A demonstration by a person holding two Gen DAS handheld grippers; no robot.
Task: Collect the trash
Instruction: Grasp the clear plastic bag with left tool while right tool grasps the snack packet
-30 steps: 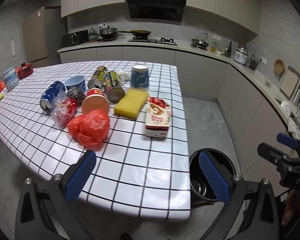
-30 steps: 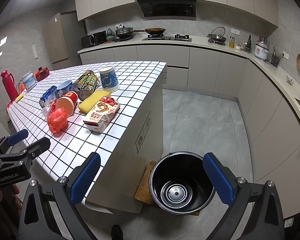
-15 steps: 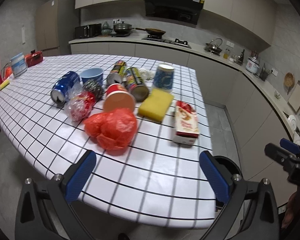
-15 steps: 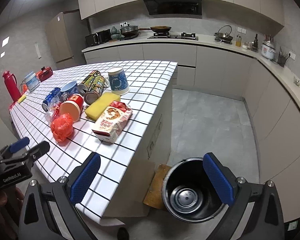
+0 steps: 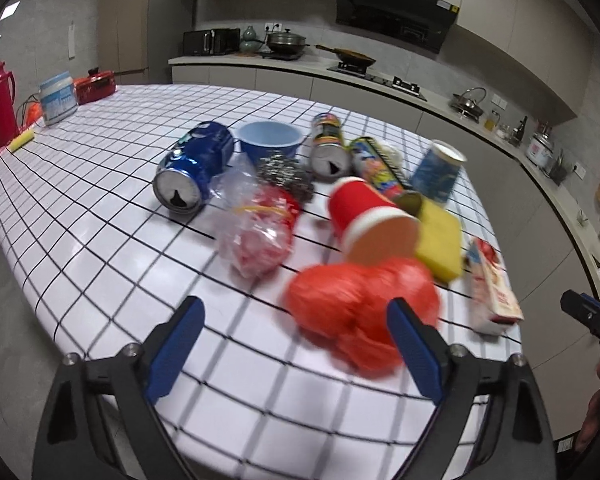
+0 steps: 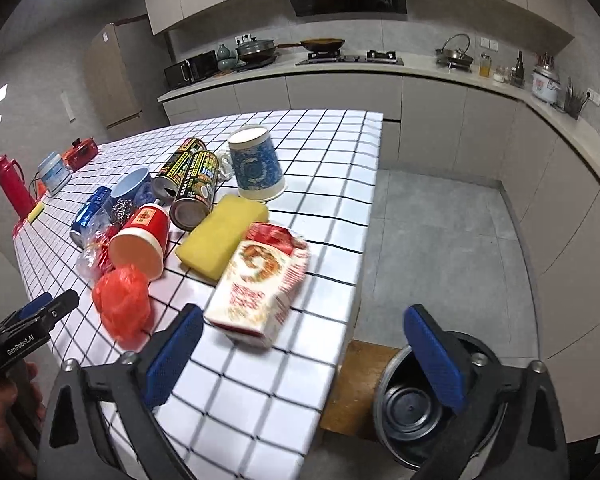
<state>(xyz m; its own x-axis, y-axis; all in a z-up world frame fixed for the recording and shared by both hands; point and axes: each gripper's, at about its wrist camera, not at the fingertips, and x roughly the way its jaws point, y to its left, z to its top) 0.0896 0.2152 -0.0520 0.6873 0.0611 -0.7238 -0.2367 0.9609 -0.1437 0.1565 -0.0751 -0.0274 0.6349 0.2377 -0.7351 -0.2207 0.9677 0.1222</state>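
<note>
I bring the left gripper [image 5: 294, 342] low toward the red bag [image 5: 360, 304] at lower centre, its fingers apart, just narrowing, nothing between them. The right gripper [image 6: 304, 350] fingers, likewise apart and narrowing, frame the carton [image 6: 260, 284]; the bin [image 6: 416, 404] waits lower right on the floor.

The desk [image 5: 112, 240] has a glossy white tiled top with dark grout lines. The red bag [image 5: 356, 312] is thin crinkled plastic; the blue can [image 5: 196, 164] is shiny metal. The yellow sponge [image 6: 220, 236] looks matt and porous, the carton [image 6: 260, 284] printed paper, and the scourer [image 5: 288, 174] is wiry metal.
</note>
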